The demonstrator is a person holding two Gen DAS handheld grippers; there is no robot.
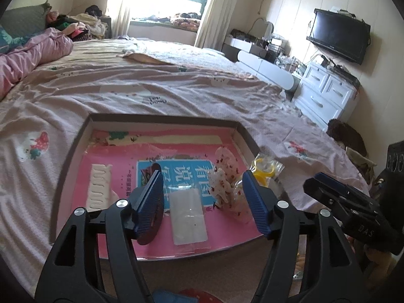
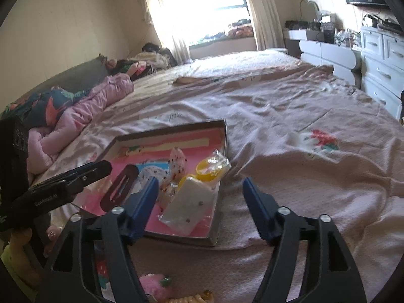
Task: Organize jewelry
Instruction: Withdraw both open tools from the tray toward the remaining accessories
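A shallow cardboard tray (image 1: 78, 141) with a pink printed lining lies on the bed (image 1: 176, 93), in the lower middle of the left wrist view. The left gripper (image 1: 204, 197) hangs over it with its blue pads spread wide and nothing between them. Directly below the gap lies a white card in a clear sleeve (image 1: 188, 221). To its right, inside the tray, is a floral-print cloth piece in cellophane (image 1: 226, 176). Beside the left pad a dark oval hair clip (image 1: 151, 174) shows only partly. At the tray's left side lies a white ridged comb-like piece (image 1: 101, 186). At the tray's right wall sits a clear bag with yellow rings (image 1: 263, 170); from this view it is unclear whether it lies inside or across the wall.

The right wrist view places the tray (image 2: 217, 229) left of centre and shows the bag of yellow rings (image 2: 210, 168) lying against the right wall. Here the white card (image 2: 188, 205) shows small dark studs, barely seen in the other view. The right gripper (image 2: 199, 197) is spread wide and empty, its left pad over the tray and its right pad over the bedspread. The left gripper (image 2: 96, 174) enters from the left edge. Only this view shows pink and beige items (image 2: 156, 285) at the bottom edge, too blurred to name. A white dresser (image 1: 325, 93) stands at the right of the left view.
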